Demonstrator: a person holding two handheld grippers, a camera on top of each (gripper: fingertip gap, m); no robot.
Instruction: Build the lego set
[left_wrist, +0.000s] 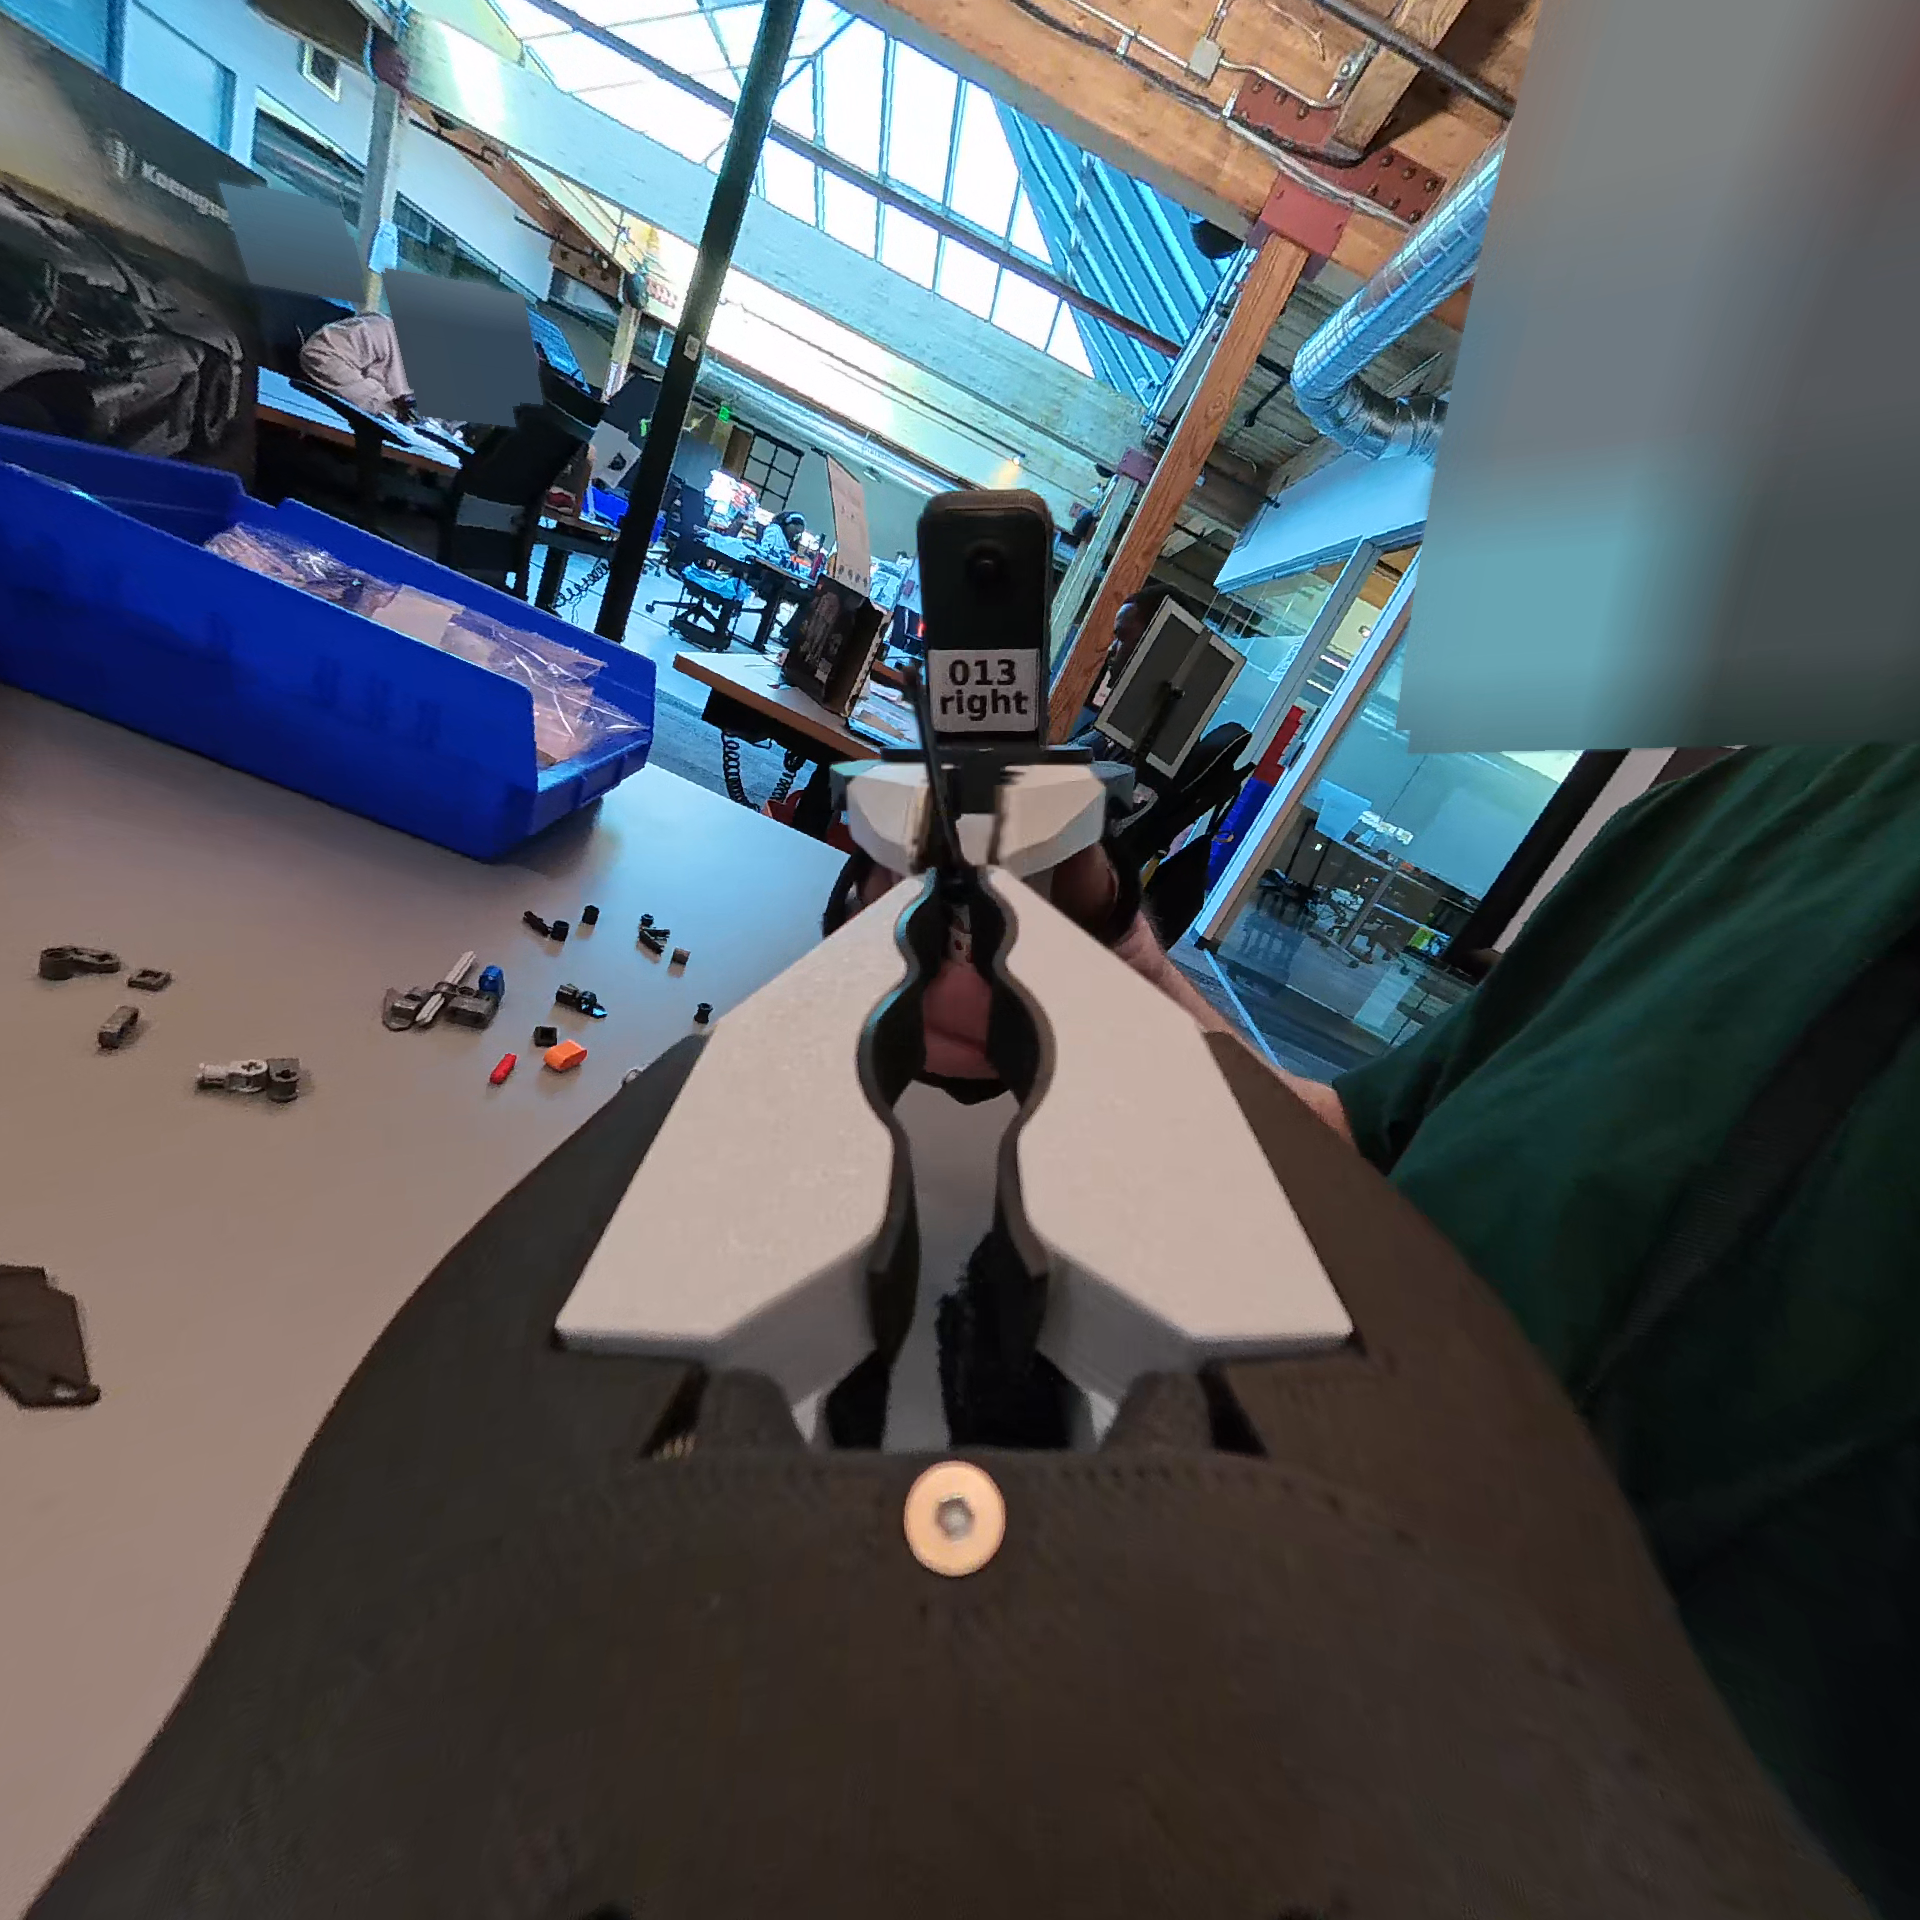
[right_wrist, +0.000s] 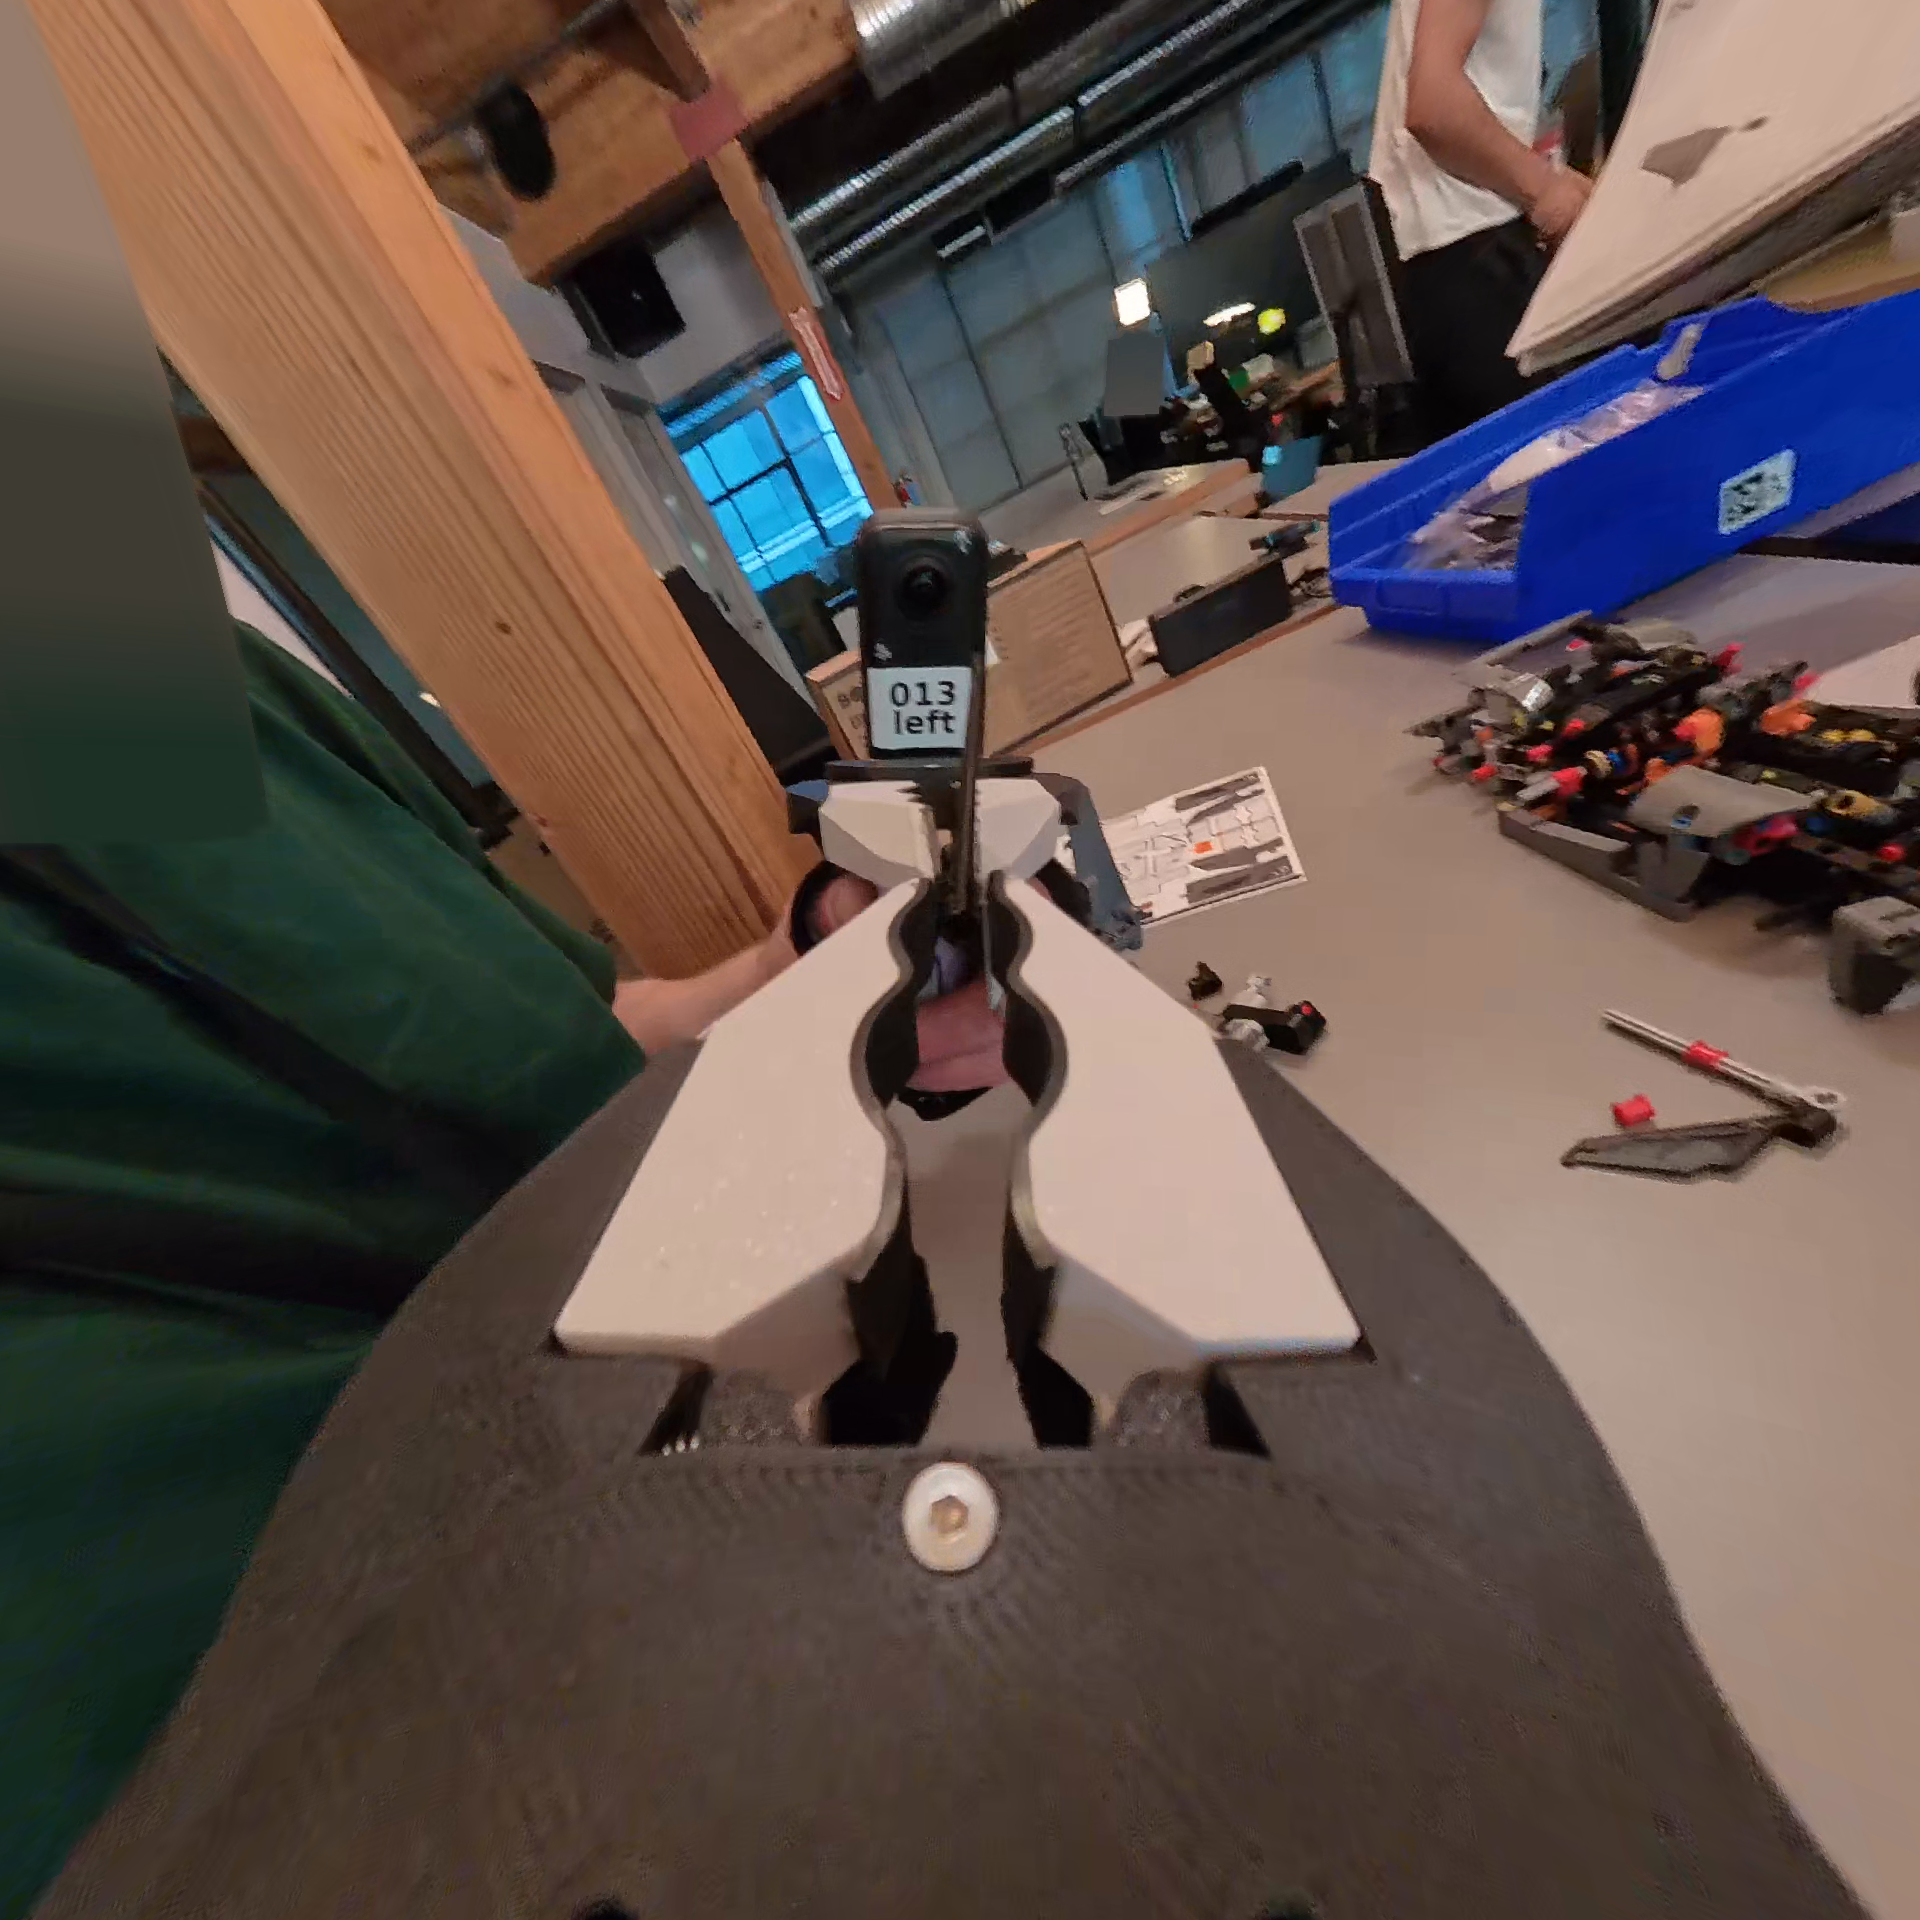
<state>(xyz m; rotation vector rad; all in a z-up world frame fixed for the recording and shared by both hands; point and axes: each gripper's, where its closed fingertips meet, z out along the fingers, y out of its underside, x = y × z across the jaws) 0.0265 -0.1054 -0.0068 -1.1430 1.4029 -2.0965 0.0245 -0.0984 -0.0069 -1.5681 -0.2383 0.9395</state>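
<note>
My two grippers meet tip to tip in the air in front of a person's green shirt (left_wrist: 1662, 1143). My left gripper (left_wrist: 956, 896) is shut on a thin black lego piece (left_wrist: 938, 774) that sticks out past its tips. My right gripper (left_wrist: 971, 826) faces it and pinches the same piece. In the right wrist view my right gripper (right_wrist: 956, 896) is shut on the thin dark piece (right_wrist: 968, 805), with the left gripper (right_wrist: 951, 836) just beyond. A half-built lego car chassis (right_wrist: 1683, 758) lies on the grey table (right_wrist: 1455, 1351). Loose grey, black, orange and red lego pieces (left_wrist: 447, 1003) lie scattered to my left.
A blue bin (left_wrist: 312, 665) with plastic bags stands at the back of the table and also shows in the right wrist view (right_wrist: 1610, 499). A sticker sheet (right_wrist: 1205, 842), a grey axle with a red bush (right_wrist: 1714, 1070) and a black panel (right_wrist: 1662, 1153) lie nearby. The grippers are tip to tip, or close to it.
</note>
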